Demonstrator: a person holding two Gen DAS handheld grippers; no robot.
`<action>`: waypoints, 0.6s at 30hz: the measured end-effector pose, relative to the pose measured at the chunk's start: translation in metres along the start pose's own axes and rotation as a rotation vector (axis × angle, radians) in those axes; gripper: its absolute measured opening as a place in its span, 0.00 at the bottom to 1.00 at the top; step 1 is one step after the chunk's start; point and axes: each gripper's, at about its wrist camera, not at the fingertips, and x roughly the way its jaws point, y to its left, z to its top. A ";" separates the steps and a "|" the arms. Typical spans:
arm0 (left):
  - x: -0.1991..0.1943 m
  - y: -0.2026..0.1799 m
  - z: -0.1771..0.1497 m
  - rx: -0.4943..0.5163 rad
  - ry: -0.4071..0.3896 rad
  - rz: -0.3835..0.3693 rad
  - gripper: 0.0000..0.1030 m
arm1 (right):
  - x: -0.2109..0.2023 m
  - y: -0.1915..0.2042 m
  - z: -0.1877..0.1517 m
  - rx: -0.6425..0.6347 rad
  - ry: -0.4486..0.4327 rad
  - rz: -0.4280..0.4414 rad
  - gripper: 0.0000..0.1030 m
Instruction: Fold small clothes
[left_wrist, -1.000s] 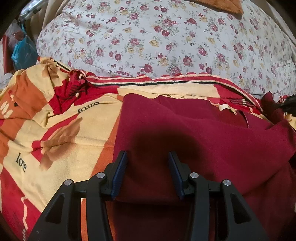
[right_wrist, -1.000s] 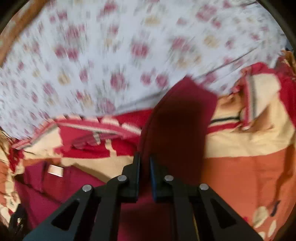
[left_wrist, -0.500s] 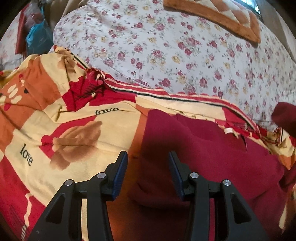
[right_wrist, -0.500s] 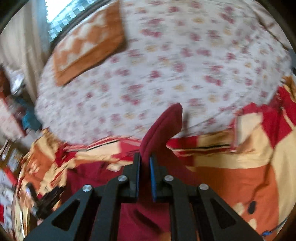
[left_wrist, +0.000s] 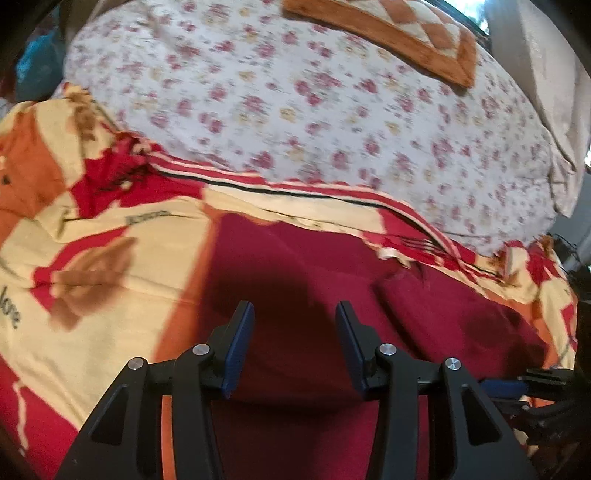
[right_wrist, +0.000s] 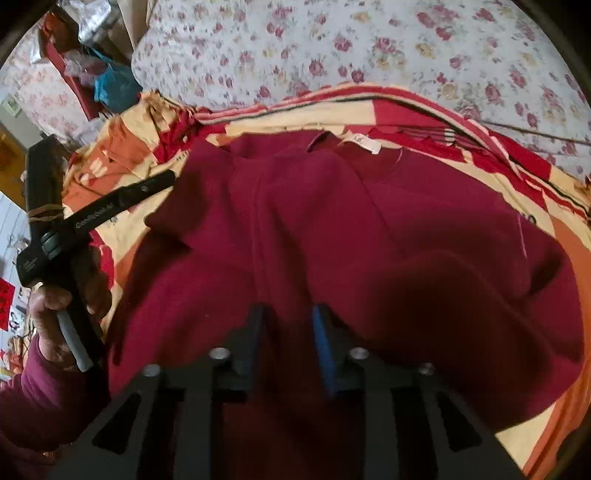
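A dark red garment lies spread on the patterned blanket; in the right wrist view its neck with a white label points away. One sleeve lies folded across the body. My left gripper is open and empty, just above the garment's left part. My right gripper is partly open over the folded sleeve, with cloth lying between its jaws. The left gripper's side and the hand holding it show in the right wrist view.
The red, yellow and orange blanket covers the bed's near part. A floral sheet lies beyond it, with an orange cushion at the far end. A blue bag and clutter stand off the bed's left side.
My right gripper carried the sleeve over the garment's body, came down and opened its jaws. My left gripper stayed open and shifted a little over the garment.
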 end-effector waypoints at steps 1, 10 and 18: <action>0.002 -0.008 0.002 0.014 0.010 -0.012 0.24 | -0.006 -0.001 -0.002 0.006 -0.019 0.008 0.47; 0.055 -0.060 0.010 0.047 0.180 -0.046 0.27 | -0.066 -0.032 -0.017 0.095 -0.196 0.020 0.60; 0.083 -0.099 0.013 0.126 0.228 -0.014 0.00 | -0.077 -0.066 -0.033 0.186 -0.236 0.041 0.60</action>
